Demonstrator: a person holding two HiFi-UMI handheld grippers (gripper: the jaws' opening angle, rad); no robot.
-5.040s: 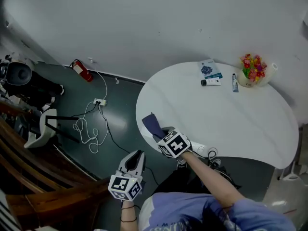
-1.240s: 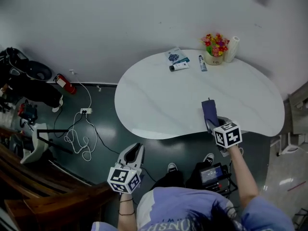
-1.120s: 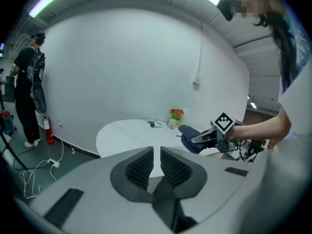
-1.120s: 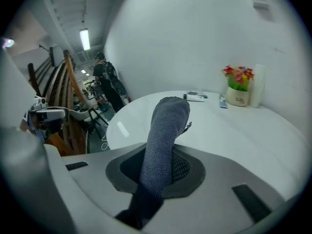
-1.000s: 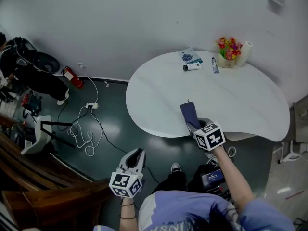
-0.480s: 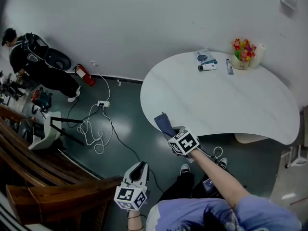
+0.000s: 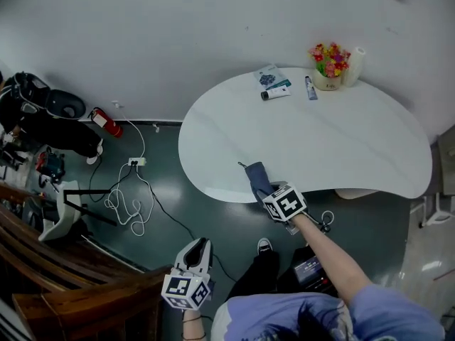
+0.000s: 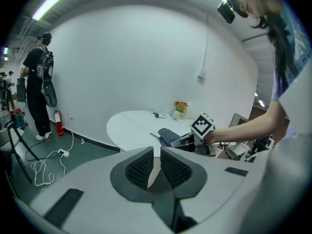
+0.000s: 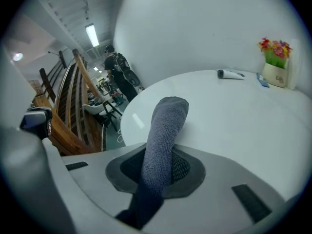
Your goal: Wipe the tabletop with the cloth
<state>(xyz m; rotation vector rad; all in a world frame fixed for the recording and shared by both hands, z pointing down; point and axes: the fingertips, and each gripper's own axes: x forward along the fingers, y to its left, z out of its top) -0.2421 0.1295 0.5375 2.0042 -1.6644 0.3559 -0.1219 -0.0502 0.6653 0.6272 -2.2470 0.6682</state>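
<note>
The white oval table point(image 7: 334, 133) fills the upper right of the head view. A dark blue cloth point(image 7: 256, 176) lies on its front edge left of the middle, and my right gripper point(image 7: 267, 189) is shut on it from the near side. In the right gripper view the cloth point(image 9: 165, 126) rises between the jaws and folds forward onto the table point(image 9: 239, 121). My left gripper point(image 7: 201, 244) hangs low over the floor, well short of the table, shut and holding nothing. In the left gripper view the left gripper point(image 8: 157, 163) points toward the table point(image 8: 129, 126) and the cloth point(image 8: 168, 134).
At the table's far side stand a flower pot point(image 7: 326, 68), a paper roll point(image 7: 354, 64), two tubes point(image 7: 274, 94) and a packet point(image 7: 269, 77). On the floor to the left are a fire extinguisher point(image 7: 104, 121), a power strip point(image 7: 133, 163) with cables and wooden rails point(image 7: 64, 275). A person point(image 8: 38, 84) stands far left.
My right gripper swept the cloth leftward along the table's front edge from the right part to the left end, then came back a little rightward. The left gripper stayed low.
</note>
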